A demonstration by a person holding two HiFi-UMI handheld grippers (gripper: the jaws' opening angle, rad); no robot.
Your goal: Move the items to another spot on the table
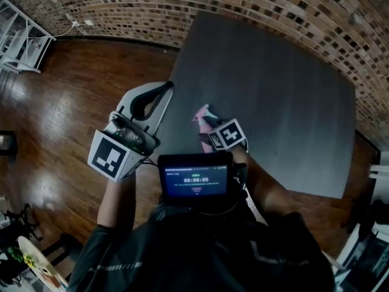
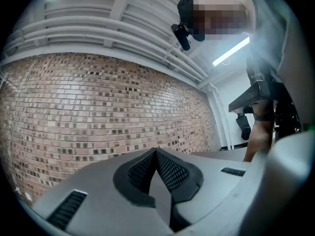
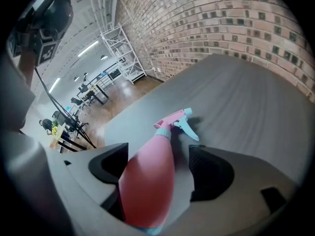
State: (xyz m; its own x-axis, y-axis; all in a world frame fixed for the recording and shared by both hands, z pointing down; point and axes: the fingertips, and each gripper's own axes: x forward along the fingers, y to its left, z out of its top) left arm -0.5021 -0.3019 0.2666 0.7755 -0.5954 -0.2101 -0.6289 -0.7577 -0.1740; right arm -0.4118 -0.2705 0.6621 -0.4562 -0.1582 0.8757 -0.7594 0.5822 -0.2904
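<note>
A pink spray bottle (image 3: 147, 181) with a pale blue trigger lies on its side on the dark grey table (image 3: 246, 97), nozzle pointing away. My right gripper (image 3: 160, 156) is open around it: the bottle's body lies between the jaws, and a gap shows between it and the right-hand pad (image 3: 209, 173). In the head view only the bottle's nozzle end (image 1: 201, 115) shows, past the right gripper (image 1: 208, 125), near the table's (image 1: 273, 90) left front edge. My left gripper (image 1: 165, 89) is raised off the table to the left, tilted up toward the brick wall. The left gripper (image 2: 156, 154) is shut and holds nothing.
A brick wall (image 1: 243, 5) runs behind the table. Wooden floor (image 1: 61, 102) lies to the left, with a white shelf rack (image 1: 18, 35) at the far left. A small screen (image 1: 194, 178) sits on the person's chest. The table's front edge runs close to the right gripper.
</note>
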